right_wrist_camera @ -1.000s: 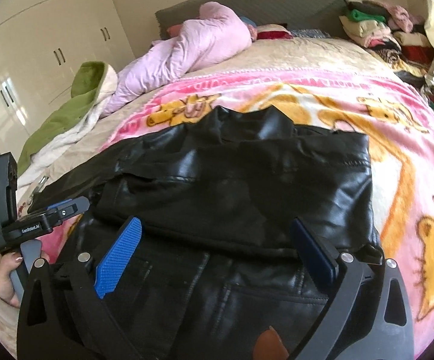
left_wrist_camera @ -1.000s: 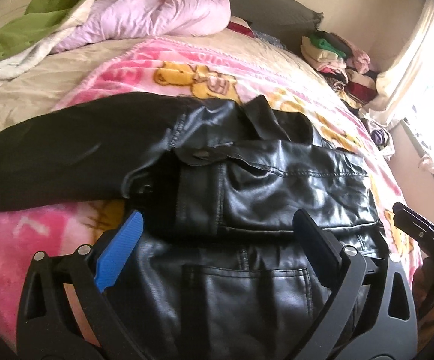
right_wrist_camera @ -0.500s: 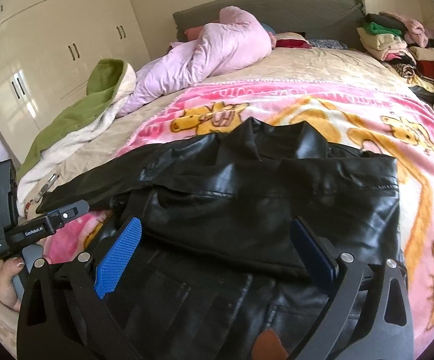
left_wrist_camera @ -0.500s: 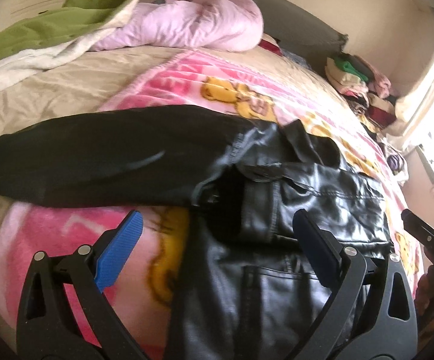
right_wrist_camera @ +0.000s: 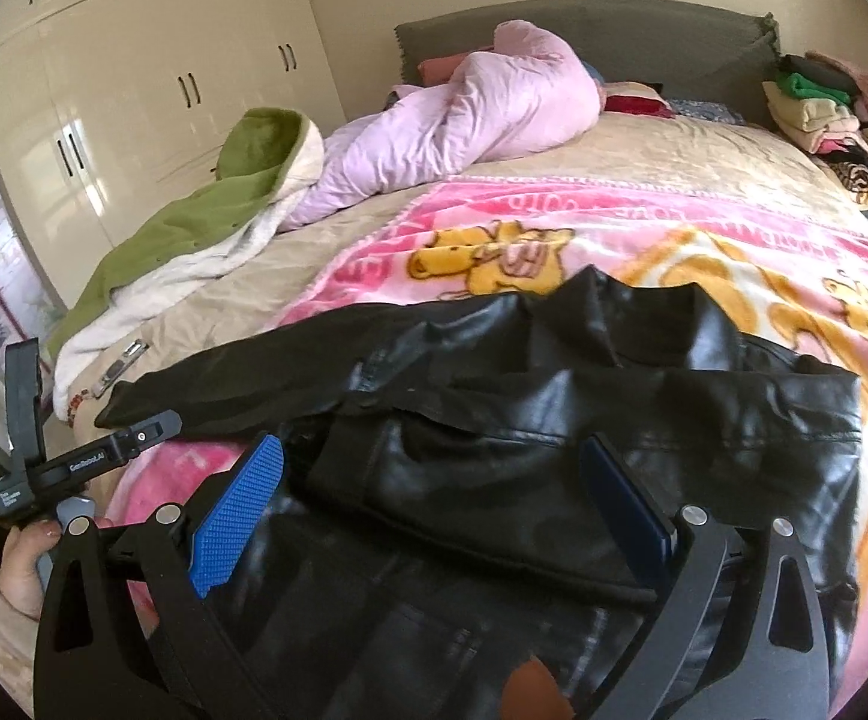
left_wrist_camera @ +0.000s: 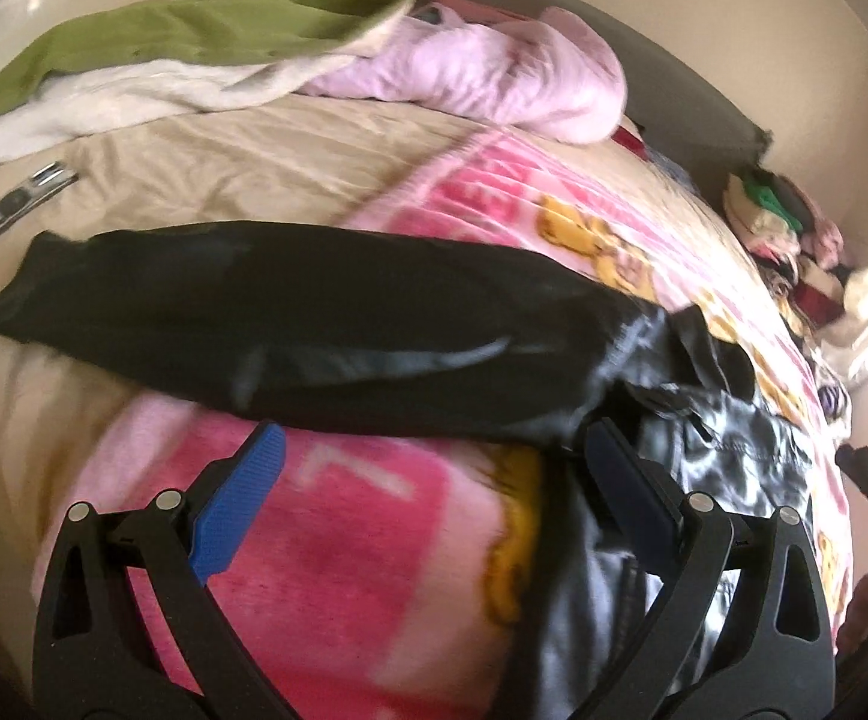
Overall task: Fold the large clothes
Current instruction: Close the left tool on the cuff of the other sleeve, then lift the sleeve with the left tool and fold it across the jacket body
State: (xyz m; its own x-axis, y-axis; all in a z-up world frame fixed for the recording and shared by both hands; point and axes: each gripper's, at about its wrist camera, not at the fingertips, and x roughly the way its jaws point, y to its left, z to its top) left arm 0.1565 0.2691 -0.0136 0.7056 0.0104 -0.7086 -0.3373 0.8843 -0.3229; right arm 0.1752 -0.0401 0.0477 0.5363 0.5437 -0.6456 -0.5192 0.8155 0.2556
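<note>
A black leather jacket [right_wrist_camera: 553,438] lies on a pink cartoon blanket [right_wrist_camera: 643,222] on the bed, one side folded across its body. Its long black sleeve [left_wrist_camera: 266,312] stretches out flat to the left. My left gripper [left_wrist_camera: 434,468] hovers open over the blanket just below that sleeve, near the shoulder, holding nothing. My right gripper [right_wrist_camera: 434,474] stands open above the jacket's folded body, with nothing between its fingers. The left gripper's body [right_wrist_camera: 74,462] and the hand holding it show at the left edge of the right wrist view.
A green and white blanket [right_wrist_camera: 206,222] and a lilac duvet [right_wrist_camera: 481,114] lie toward the headboard. Stacked folded clothes [right_wrist_camera: 823,108] sit at the far right of the bed. A small metal object [left_wrist_camera: 20,204] rests on the beige sheet. White wardrobes [right_wrist_camera: 134,78] stand at the left.
My left gripper has swung left, off the jacket's body and toward the outstretched sleeve. My right gripper has pulled back a little. Both stay open.
</note>
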